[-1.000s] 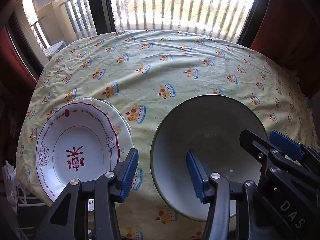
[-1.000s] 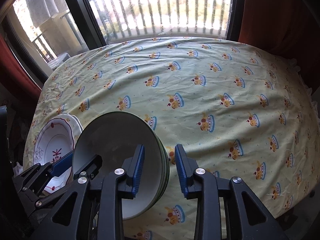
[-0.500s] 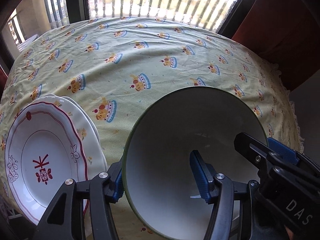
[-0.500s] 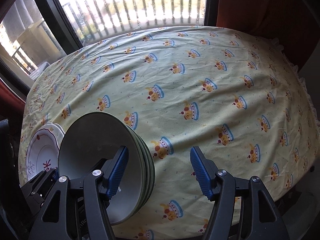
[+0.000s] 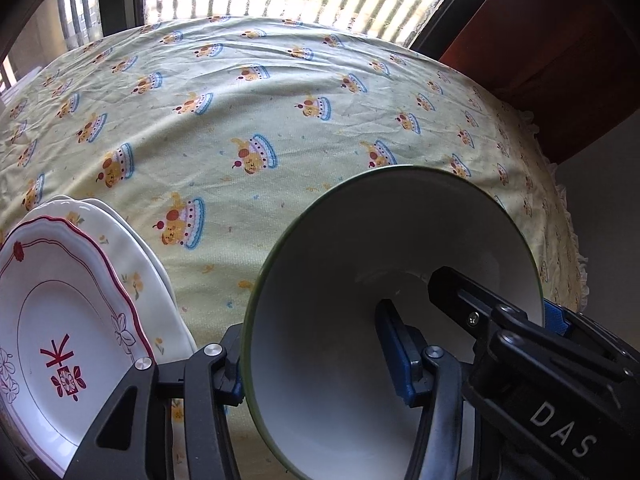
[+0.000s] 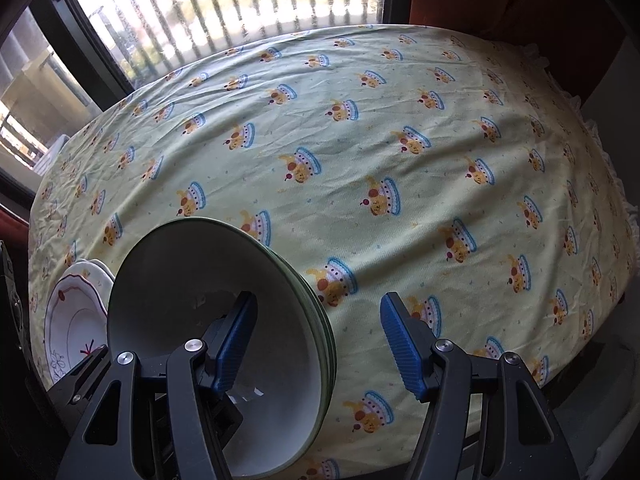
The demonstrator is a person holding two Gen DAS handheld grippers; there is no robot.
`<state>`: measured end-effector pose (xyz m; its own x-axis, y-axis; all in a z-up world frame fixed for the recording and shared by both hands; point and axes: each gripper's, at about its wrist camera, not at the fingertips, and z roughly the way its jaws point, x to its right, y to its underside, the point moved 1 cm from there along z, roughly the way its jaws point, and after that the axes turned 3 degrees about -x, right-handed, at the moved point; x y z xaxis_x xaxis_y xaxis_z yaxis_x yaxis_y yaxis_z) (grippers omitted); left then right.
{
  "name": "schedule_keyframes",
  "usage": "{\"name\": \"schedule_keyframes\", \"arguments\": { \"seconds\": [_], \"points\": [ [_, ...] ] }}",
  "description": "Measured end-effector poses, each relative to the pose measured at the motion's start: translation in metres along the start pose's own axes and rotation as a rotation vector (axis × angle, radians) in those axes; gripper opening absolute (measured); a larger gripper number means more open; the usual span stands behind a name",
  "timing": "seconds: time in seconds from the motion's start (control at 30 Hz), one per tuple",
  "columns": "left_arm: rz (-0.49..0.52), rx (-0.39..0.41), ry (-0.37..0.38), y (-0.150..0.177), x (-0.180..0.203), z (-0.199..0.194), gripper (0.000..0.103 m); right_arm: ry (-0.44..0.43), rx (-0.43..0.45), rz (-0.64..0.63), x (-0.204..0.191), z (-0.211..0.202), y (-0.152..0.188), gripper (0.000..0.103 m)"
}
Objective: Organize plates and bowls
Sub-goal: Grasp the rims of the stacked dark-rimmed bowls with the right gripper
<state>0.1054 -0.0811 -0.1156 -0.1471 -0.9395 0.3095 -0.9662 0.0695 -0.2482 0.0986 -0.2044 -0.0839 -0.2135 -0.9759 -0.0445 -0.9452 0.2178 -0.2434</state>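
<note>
Bowls with green rims sit nested in a stack near the front left of the table, on a pale yellow tablecloth printed with little cakes; the edges of several rims show down the stack's right side. Just to its left lies a pile of white plates, the top one edged in dark red with a red flower motif in its well. Both grippers straddle the top bowl's wall from opposite sides. In the left wrist view, the left gripper has one blue pad inside the bowl and the other outside the left rim; its jaws have just been closing a little, with the wall between them, but whether the pads press on it I cannot tell. In the right wrist view, the right gripper is spread wide, one pad down inside the bowl and the other out over the cloth, clear of the rim, so the right wall stands loose between them.
</note>
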Motion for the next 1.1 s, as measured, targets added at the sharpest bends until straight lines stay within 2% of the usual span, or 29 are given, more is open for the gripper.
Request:
{"name": "schedule_keyframes", "arguments": {
  "seconds": [0.23,0.43,0.6,0.67,0.9,1.1],
  "points": [
    [0.015,-0.011,0.005,0.000,-0.001,0.000,0.054,-0.028,-0.025,0.030,0.004,0.010,0.001,0.068],
    [0.016,-0.004,-0.024,0.001,0.003,0.000,0.055,-0.084,-0.065,0.035,0.010,0.022,-0.002,0.066],
    [-0.004,0.009,-0.069,0.002,0.007,-0.001,0.056,-0.189,-0.093,0.037,0.014,0.029,-0.004,0.055],
    [-0.010,0.018,-0.096,0.002,0.010,-0.002,0.056,-0.228,-0.096,0.021,0.011,0.029,-0.005,0.042],
    [-0.047,0.010,-0.146,0.005,0.017,-0.003,0.054,-0.257,-0.115,-0.022,0.011,0.030,-0.007,0.042],
    [-0.110,-0.002,-0.144,0.011,0.026,-0.001,0.053,-0.239,-0.110,-0.072,0.018,0.026,-0.007,0.042]
  ]
}}
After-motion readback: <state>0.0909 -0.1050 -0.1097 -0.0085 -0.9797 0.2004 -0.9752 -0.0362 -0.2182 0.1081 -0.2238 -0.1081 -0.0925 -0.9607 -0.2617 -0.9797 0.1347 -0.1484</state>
